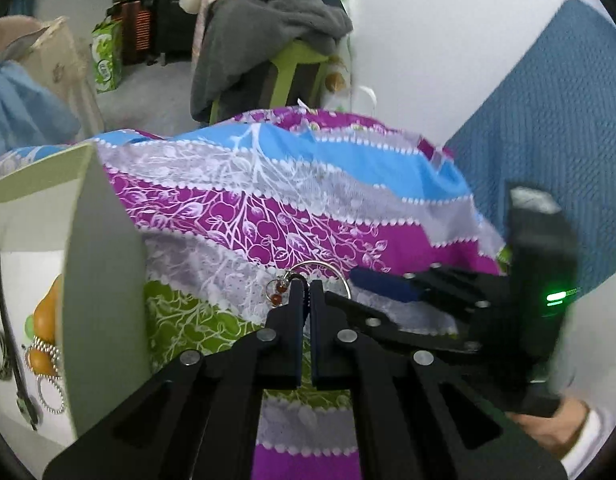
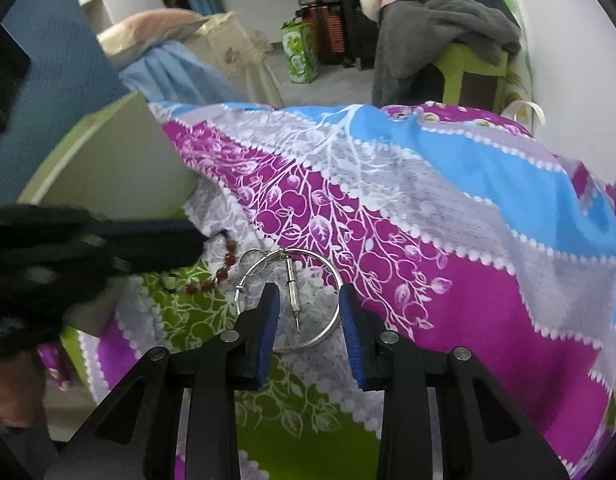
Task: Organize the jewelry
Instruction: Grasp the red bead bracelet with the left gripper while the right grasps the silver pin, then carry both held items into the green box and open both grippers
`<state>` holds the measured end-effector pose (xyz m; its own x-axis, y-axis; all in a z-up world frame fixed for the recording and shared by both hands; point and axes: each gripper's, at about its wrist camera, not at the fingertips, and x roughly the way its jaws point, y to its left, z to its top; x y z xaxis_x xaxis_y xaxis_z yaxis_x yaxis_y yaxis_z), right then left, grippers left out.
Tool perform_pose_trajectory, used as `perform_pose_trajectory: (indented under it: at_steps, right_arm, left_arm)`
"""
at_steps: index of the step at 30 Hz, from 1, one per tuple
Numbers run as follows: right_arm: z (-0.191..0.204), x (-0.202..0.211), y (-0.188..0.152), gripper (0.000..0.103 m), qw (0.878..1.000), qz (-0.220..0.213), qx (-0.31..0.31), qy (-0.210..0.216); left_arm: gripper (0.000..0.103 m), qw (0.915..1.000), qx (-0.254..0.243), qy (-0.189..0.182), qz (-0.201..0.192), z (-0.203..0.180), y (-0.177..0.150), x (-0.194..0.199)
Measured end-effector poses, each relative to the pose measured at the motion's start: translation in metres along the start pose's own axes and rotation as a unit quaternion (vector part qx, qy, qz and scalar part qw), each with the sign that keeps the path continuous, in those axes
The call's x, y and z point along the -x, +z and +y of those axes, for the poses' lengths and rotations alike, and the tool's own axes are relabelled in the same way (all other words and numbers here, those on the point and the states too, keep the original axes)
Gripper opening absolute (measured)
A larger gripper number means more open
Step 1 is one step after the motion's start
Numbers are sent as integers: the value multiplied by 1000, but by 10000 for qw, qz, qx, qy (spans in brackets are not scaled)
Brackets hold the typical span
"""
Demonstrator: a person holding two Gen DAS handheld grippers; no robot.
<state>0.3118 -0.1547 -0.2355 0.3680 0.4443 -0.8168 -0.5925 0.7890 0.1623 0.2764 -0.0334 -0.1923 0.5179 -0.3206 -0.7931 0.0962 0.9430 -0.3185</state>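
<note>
A silver bangle (image 2: 335,276) with a small ring, a metal charm and a strand of red beads (image 2: 223,270) lies on the patterned cloth (image 2: 428,220). My left gripper (image 1: 305,286) is shut on the beaded end of the bangle (image 1: 324,267); it shows as a dark blurred shape at left in the right wrist view (image 2: 107,244). My right gripper (image 2: 308,298) is open, its blue pads on either side of the bangle, above it. An open white box (image 1: 103,280) at left holds several jewelry pieces (image 1: 47,360).
The box's lid wall (image 2: 119,168) stands just left of the bangle. A blue padded panel (image 1: 548,120) rises at right. Beyond the cloth's far edge are a chair piled with grey clothes (image 1: 267,32), a green bag (image 1: 105,56) and cardboard (image 1: 55,60).
</note>
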Motion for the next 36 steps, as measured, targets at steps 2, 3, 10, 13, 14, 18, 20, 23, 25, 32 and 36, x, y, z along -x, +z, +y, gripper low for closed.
perform_pose_trajectory:
  at_steps: [2,3,10,13,14,18,20,23,25,32,36]
  right_arm:
    - [3,-7,1,36,9999,14,101,-60]
    - [3,-9,2,39,9999,25,126,-91]
    - [10,-15,-1,29,9985,4,389,-387]
    - [10,-14,-2,12,9985,24,326,-448]
    - [10,-13,-2,9,9983,23,312,-496]
    - [7,-8,-4,5,9983,46,133,-561]
    - [5,-2,-5,5,9983,17,51,-579]
    - [3,11,-4,4,9980,-60,-50,-623]
    - [5,21,-5,4,9978,-126,-81,-651]
    - [15,50,-3,3,9966,-285,-115,-768]
    - [20,67,3,2,9958,-411,-174,-797]
  left_arm:
    - [2,10000,63,8,-35,3,-1,5]
    - [2,9999,105,-2,-42,4,-1,6]
    - [2,9998,214,-30,-55,9,-4,11]
    - [2,9995,287,-60,-79,11,-4,13]
    - [2,9995,310,-74,-78,11,-5,14]
    - [2,9993,337,-103,-133,12,-6,20]
    - [2,9992,348,-114,-159,12,-6,24]
    - [2,9990,381,-138,-205,16,-6,30]
    - [2,9987,430,-167,-226,18,-6,33]
    - [2,9983,400,-248,-330,15,-2,50]
    - [2,9978,364,-298,-464,12,4,68]
